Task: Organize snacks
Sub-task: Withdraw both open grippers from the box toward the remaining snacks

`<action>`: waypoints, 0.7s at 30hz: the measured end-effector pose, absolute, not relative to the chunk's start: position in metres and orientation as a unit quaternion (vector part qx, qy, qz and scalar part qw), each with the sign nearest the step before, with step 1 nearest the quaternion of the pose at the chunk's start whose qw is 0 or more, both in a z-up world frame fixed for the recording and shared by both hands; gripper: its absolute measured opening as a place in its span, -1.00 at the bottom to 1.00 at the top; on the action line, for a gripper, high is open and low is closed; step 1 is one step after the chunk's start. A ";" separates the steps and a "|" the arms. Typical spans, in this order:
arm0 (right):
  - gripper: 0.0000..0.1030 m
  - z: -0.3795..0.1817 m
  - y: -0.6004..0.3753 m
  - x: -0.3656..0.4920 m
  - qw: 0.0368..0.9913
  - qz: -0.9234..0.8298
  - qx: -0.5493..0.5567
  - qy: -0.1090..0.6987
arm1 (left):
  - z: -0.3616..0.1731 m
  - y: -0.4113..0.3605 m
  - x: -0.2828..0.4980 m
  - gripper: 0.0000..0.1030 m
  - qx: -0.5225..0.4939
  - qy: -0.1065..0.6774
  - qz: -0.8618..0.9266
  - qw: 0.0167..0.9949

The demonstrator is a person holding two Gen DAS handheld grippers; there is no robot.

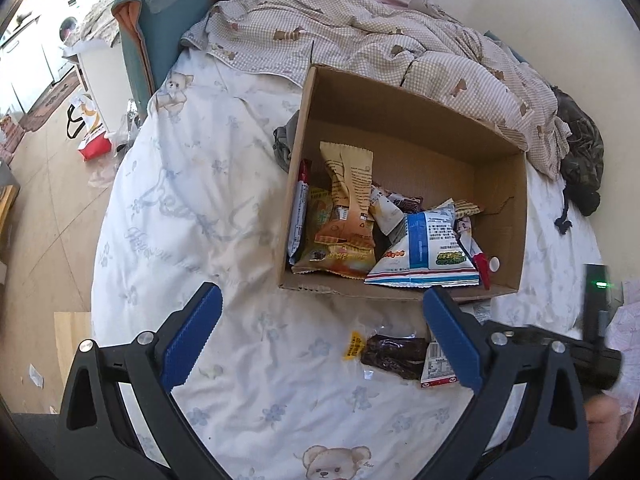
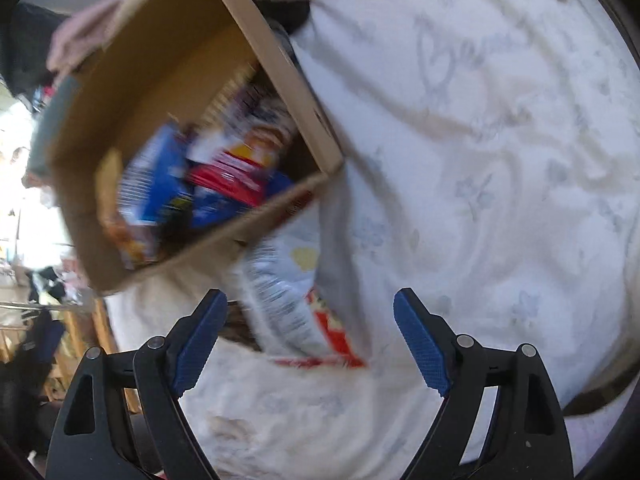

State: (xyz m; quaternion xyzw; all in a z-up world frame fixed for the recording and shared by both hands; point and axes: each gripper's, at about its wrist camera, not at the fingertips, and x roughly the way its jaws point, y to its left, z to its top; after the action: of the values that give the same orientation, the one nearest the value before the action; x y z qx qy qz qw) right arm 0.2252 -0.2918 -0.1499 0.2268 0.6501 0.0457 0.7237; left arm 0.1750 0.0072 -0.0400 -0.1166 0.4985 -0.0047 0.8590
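An open cardboard box (image 1: 502, 208) lies on the bed and holds several snack packets, among them a tan one (image 1: 352, 184) and a white and blue one (image 1: 430, 252). A dark snack in clear wrap (image 1: 394, 354) lies on the sheet in front of the box, between the tips of my open, empty left gripper (image 1: 322, 334). In the blurred right wrist view the box (image 2: 236, 16) is at upper left. A white and red packet (image 2: 292, 304) lies just outside it, ahead of my open, empty right gripper (image 2: 310, 334).
A checked quilt (image 1: 360, 40) is bunched behind the box, dark clothes (image 1: 580, 160) at the right. The bed's left edge drops to a floor with a red and white bag (image 1: 90, 128). A black device with a green light (image 1: 598, 300) stands at far right.
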 end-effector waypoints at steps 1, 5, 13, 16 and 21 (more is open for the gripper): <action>0.71 -0.159 -0.285 0.230 0.716 0.054 0.215 0.662 | -0.040 0.007 0.176 0.93 -0.116 0.499 -0.004 0.859; 0.54 -0.172 -0.254 0.241 0.699 0.100 0.179 0.685 | -0.043 0.011 0.179 0.93 -0.117 0.501 0.000 0.858; -0.02 -0.179 -0.224 0.237 0.704 0.121 0.076 0.695 | -0.048 0.016 0.184 0.93 -0.134 0.509 0.003 0.850; -0.16 -0.176 -0.217 0.226 0.689 0.150 0.083 0.704 | -0.046 0.014 0.183 0.93 -0.131 0.508 0.002 0.852; -0.28 -0.171 -0.178 0.189 0.654 0.241 0.060 0.715 | -0.043 0.017 0.181 0.93 -0.130 0.503 0.007 0.854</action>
State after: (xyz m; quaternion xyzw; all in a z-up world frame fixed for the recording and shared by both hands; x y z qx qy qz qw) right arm 0.1893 -0.1784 -0.1713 0.0598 0.7147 0.2407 0.6540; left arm 0.1813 0.0169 -0.0426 -0.1299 0.5035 0.0065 0.8542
